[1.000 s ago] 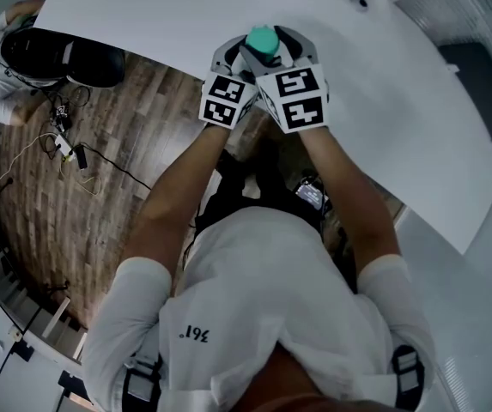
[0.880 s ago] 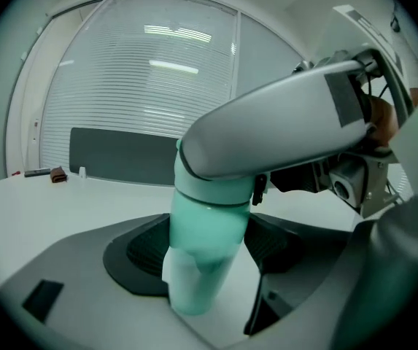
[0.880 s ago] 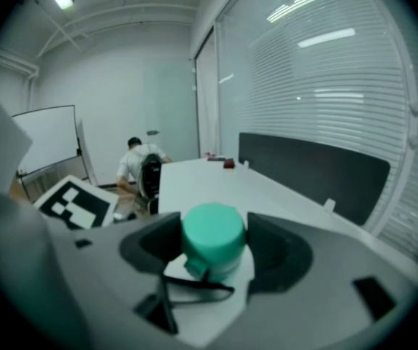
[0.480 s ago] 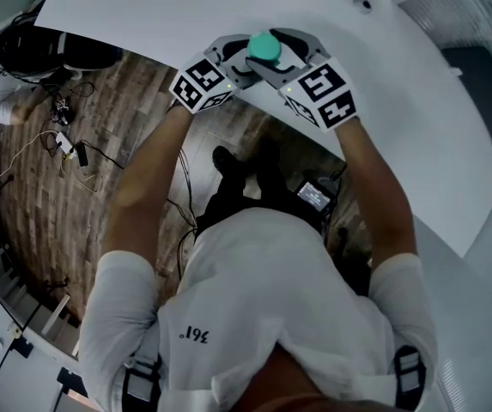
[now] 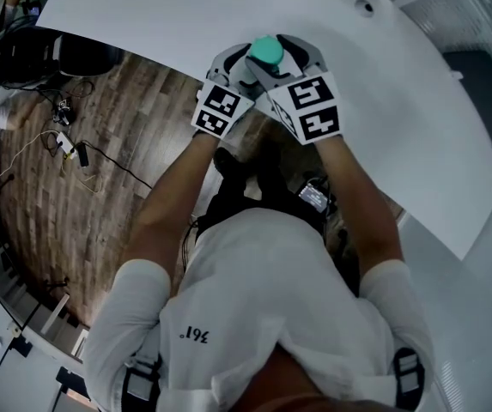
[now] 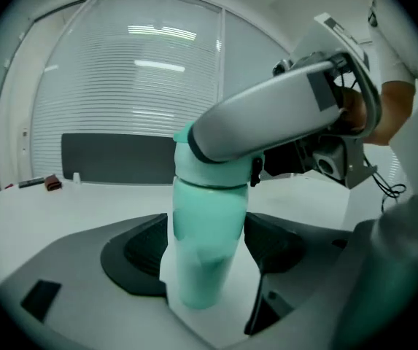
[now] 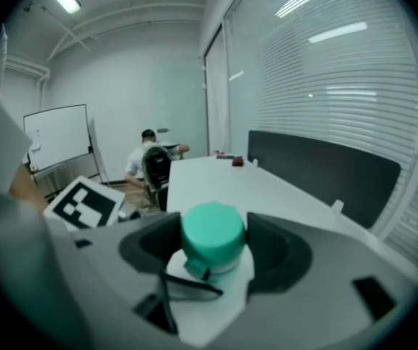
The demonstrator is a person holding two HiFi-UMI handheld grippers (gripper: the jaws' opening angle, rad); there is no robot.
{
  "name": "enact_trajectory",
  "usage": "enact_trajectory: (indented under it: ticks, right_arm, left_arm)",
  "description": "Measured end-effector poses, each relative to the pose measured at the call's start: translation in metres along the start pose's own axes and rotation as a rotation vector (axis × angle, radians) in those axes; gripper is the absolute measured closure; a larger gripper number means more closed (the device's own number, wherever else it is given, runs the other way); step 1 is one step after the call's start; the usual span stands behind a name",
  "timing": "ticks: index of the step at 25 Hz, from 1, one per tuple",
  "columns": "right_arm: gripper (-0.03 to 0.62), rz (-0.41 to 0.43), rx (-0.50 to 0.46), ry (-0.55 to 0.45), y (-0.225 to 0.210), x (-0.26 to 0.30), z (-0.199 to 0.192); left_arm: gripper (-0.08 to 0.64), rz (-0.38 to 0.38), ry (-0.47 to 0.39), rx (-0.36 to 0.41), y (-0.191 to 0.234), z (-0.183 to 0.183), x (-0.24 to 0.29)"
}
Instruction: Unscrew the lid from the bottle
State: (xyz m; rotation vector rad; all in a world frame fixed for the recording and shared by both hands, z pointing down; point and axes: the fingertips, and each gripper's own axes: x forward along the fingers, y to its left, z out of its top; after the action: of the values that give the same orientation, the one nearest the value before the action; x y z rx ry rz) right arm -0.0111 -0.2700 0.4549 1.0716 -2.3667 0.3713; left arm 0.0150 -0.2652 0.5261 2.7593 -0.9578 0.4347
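**Bottle gripped at body and lid, top centre of the head view**

Mint-green plastic fills the middle of both gripper views. In the left gripper view the left gripper has its jaws closed in on the bottle's body, one dark pad pressed to each side. The bottle leans slightly, its base low in the frame over white surface; whether it rests there or is lifted cannot be told. The right gripper reaches across the upper right of that same view to the bottle's top. In its own view its jaws pinch the round lid from left and right, pads touching the sides, and a small tab juts from the collar just below. In the head view the two grippers meet near the close edge of the white table, marker cubes side by side, green lid showing between them; wooden floor lies at the left. Farther back in the right gripper view a person sits at the table's far end beside a whiteboard.
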Motion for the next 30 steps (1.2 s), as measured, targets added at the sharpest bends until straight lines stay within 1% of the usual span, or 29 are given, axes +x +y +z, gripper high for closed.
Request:
enact_trajectory:
  ticks: [2, 4, 6, 7, 9, 12, 14, 17, 19, 20, 22, 23, 25, 30]
  right_arm:
    - [0.305, -0.048, 0.032, -0.006, 0.0, 0.001, 0.0]
    - [0.305, -0.094, 0.061, -0.013, 0.0, 0.002, 0.0]
    - [0.305, -0.122, 0.077, -0.019, -0.001, 0.002, 0.001]
    - [0.305, -0.124, 0.075, -0.021, -0.001, 0.001, 0.001]
    - [0.305, -0.096, 0.054, -0.021, 0.0, 0.001, -0.001]
    - [0.305, -0.007, -0.01, -0.01, 0.004, 0.003, -0.001]
    - [0.305, 0.065, -0.053, -0.005, 0.008, 0.002, -0.002]
    - [0.305, 0.153, -0.114, -0.001, 0.013, -0.002, -0.003]
    - [0.305, 0.183, -0.138, 0.01, 0.016, -0.003, -0.005]
    - [0.305, 0.186, -0.141, 0.016, 0.017, -0.003, -0.005]
    - [0.305, 0.171, -0.131, 0.023, 0.016, -0.002, -0.006]
    - [0.305, 0.156, -0.12, 0.021, 0.016, -0.002, -0.005]
    - [0.305, 0.115, -0.087, 0.01, 0.013, -0.002, -0.003]
    - [0.305, -0.004, -0.014, -0.009, 0.008, -0.003, -0.005]
  left_arm:
    - [0.229, 0.066, -0.006, -0.063, 0.002, -0.004, 0.003]
    - [0.229, 0.114, -0.011, -0.105, 0.004, -0.005, 0.007]
    - [0.229, 0.132, -0.006, -0.115, 0.006, -0.004, 0.009]
    - [0.229, 0.124, 0.0, -0.114, 0.005, -0.004, 0.009]
    - [0.229, 0.079, 0.017, -0.095, 0.004, -0.005, 0.008]
    - [0.229, -0.016, 0.041, -0.054, 0.002, -0.007, 0.008]
    - [0.229, -0.1, 0.053, -0.024, -0.002, -0.008, 0.006]
    - [0.229, -0.261, 0.083, 0.037, -0.011, -0.009, 0.003]
    - [0.229, -0.357, 0.115, 0.075, -0.016, -0.011, 0.002]
    - [0.229, -0.389, 0.13, 0.088, -0.018, -0.012, 0.001]
    - [0.229, -0.411, 0.152, 0.098, -0.018, -0.013, 0.001]
    - [0.229, -0.399, 0.154, 0.095, -0.017, -0.012, 0.0]
    - [0.229, -0.327, 0.135, 0.079, -0.013, -0.011, -0.002]
    - [0.229, -0.045, 0.058, 0.018, -0.002, -0.017, -0.011]
